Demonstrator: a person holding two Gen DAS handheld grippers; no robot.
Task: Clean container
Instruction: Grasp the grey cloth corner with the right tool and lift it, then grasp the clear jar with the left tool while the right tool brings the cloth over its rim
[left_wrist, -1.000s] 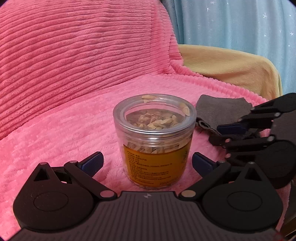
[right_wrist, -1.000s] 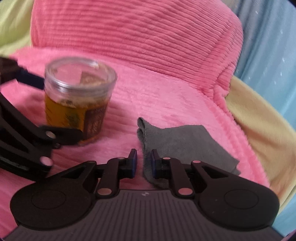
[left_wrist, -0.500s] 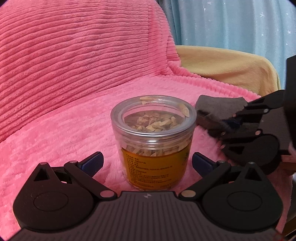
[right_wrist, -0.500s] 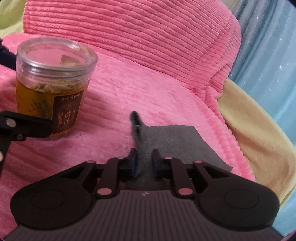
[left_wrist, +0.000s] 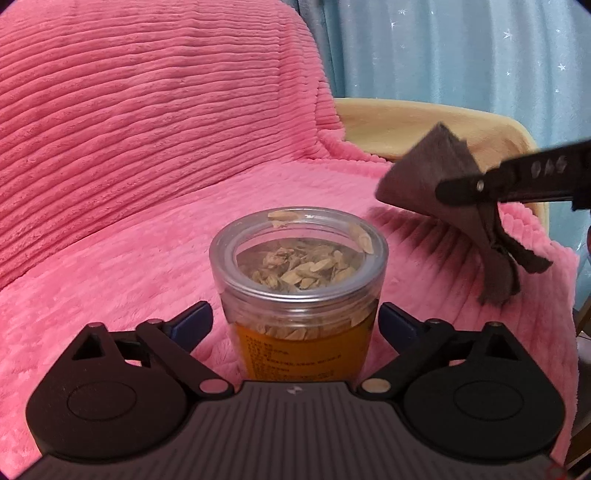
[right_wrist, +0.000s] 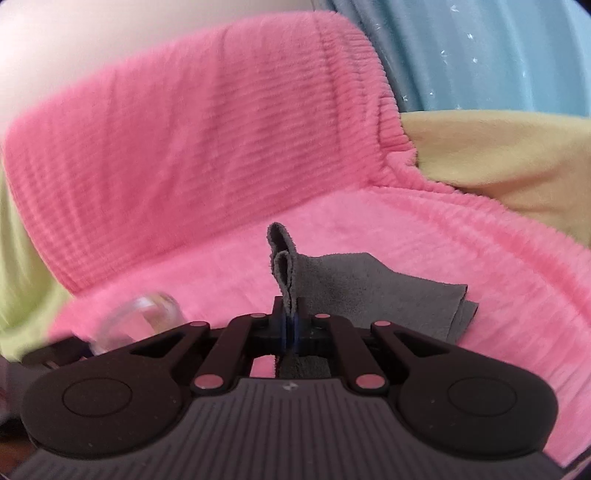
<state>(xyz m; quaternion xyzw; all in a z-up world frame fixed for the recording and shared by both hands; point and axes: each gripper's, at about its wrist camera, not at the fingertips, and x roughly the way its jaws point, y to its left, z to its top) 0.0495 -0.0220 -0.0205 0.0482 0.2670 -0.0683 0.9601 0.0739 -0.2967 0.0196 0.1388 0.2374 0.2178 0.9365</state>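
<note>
Currently right gripper (right_wrist: 289, 325) jaws are clamped on the grey cloth (right_wrist: 369, 291), held aloft. Left gripper (left_wrist: 295, 321) jaws sit apart, flanking the container (left_wrist: 299, 291) on the pink blanket (left_wrist: 129, 258), contact unclear. Likely the wiping step: bring cloth to the lid.

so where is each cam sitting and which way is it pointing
Left wrist: sits on the left gripper, facing forward over the jar standing on the pink blanket; its own open jaws flank the jar, and the right gripper enters from the right holding the grey cloth.
Right wrist: sits on the right gripper, facing the blanket-draped backrest; its jaws are shut on the cloth.
Shared: jar, cloth, pink blanket, blue curtain.
</note>
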